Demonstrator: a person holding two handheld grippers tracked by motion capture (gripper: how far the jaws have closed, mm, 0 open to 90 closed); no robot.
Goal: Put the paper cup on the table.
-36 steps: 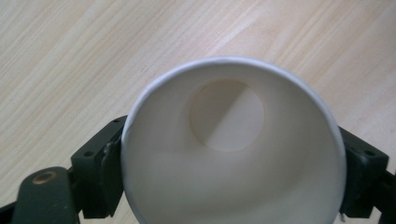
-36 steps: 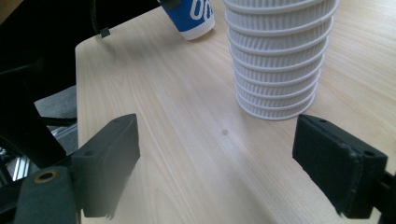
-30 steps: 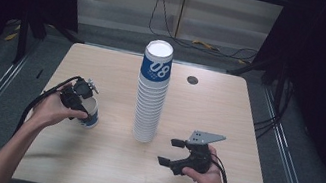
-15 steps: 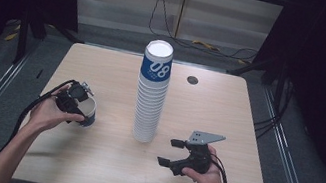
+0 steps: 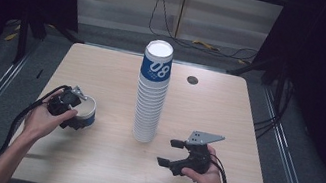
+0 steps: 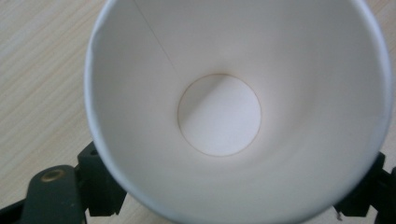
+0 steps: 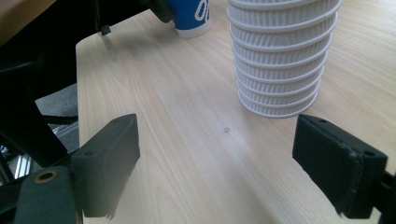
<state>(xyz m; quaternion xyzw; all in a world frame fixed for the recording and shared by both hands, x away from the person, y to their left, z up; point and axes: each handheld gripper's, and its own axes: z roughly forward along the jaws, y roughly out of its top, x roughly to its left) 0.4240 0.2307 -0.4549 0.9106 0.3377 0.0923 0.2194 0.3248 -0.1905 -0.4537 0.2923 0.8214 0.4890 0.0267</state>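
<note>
standing on the table point(image 5: 103, 76), the paper cup point(image 5: 87, 110) holds nothing.

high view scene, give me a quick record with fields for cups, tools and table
single cup: blue and white paper cup, upright on the table, empty inside
cup stack: tall stack of white ribbed paper cups, mid-table, top cup blue-banded
left tool: jaws either side of the single cup
right tool: jaws wide apart, holding nothing, near the stack's base
table: light wooden tabletop
</note>
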